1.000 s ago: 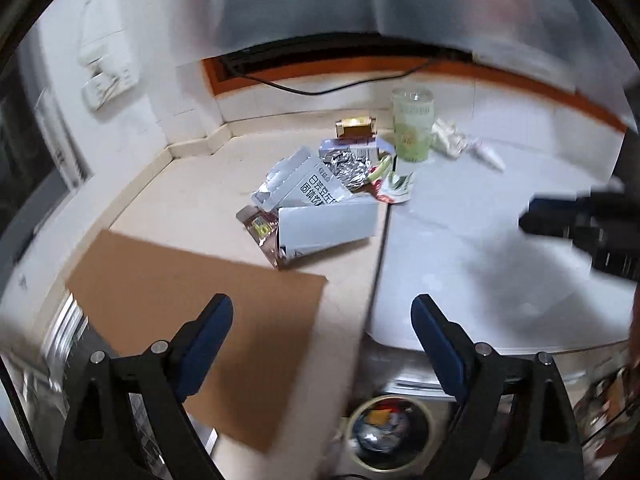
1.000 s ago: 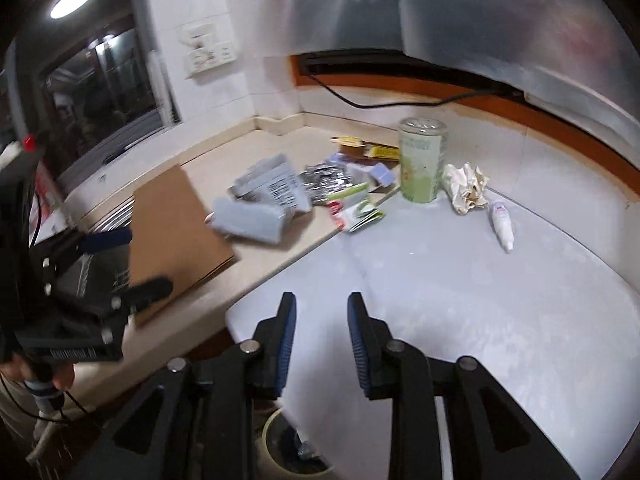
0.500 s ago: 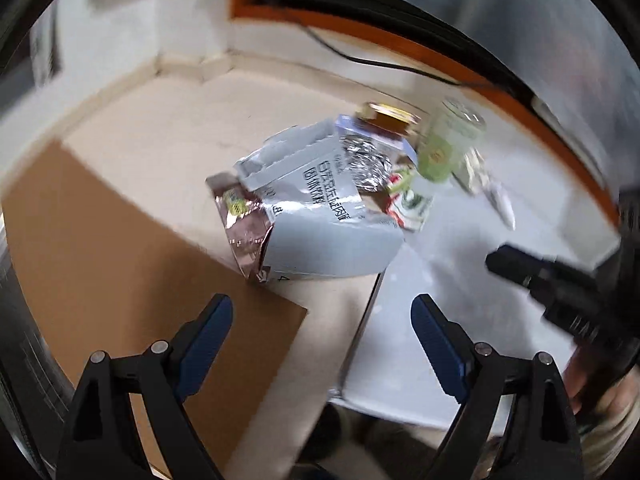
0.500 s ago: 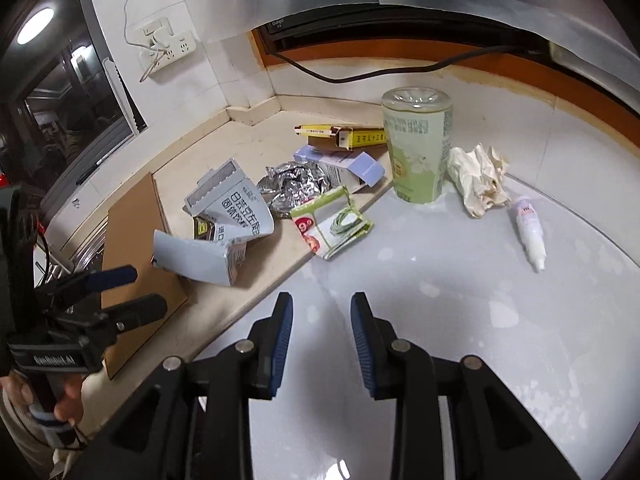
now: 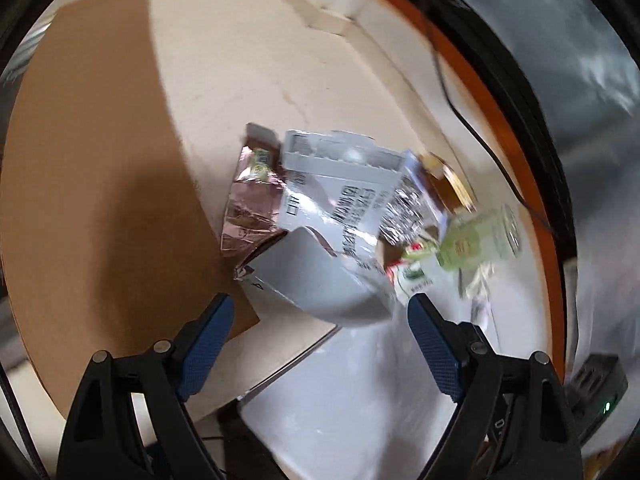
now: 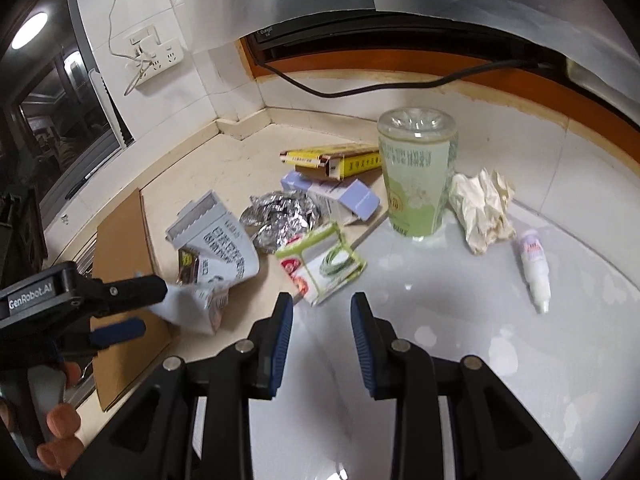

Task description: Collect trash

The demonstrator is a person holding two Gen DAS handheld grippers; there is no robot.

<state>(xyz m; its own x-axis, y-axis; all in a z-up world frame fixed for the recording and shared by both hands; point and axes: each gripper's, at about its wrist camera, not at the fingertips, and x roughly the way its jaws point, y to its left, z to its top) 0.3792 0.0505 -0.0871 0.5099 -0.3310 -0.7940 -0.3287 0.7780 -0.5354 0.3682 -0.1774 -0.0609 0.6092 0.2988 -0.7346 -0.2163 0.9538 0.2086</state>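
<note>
A crumpled grey-white paper bag [image 5: 332, 240] lies on the beige counter, over a pink foil wrapper [image 5: 250, 208]. My left gripper [image 5: 318, 324] is open, its fingers on either side of the bag's near end; it also shows in the right wrist view [image 6: 132, 304]. The bag [image 6: 218, 248], crumpled foil [image 6: 280, 216], a green-white packet [image 6: 324, 264], a purple box [image 6: 344, 196], a yellow box [image 6: 336, 160], a green cup [image 6: 416, 176], crumpled paper [image 6: 482, 208] and a small white bottle [image 6: 534, 268] lie ahead. My right gripper [image 6: 322, 320] hovers partly open and empty near the packet.
A brown cardboard sheet [image 5: 92, 184] lies on the counter left of the trash. A white countertop [image 6: 440, 340] adjoins on the right. A black cable [image 6: 380, 84] runs along the back wall under an orange strip. A wall socket [image 6: 154, 60] is at the upper left.
My left gripper has moved in close to the paper bag, tilting as it went, so its fingers now flank the bag. My right gripper has moved forward toward the green-white packet.
</note>
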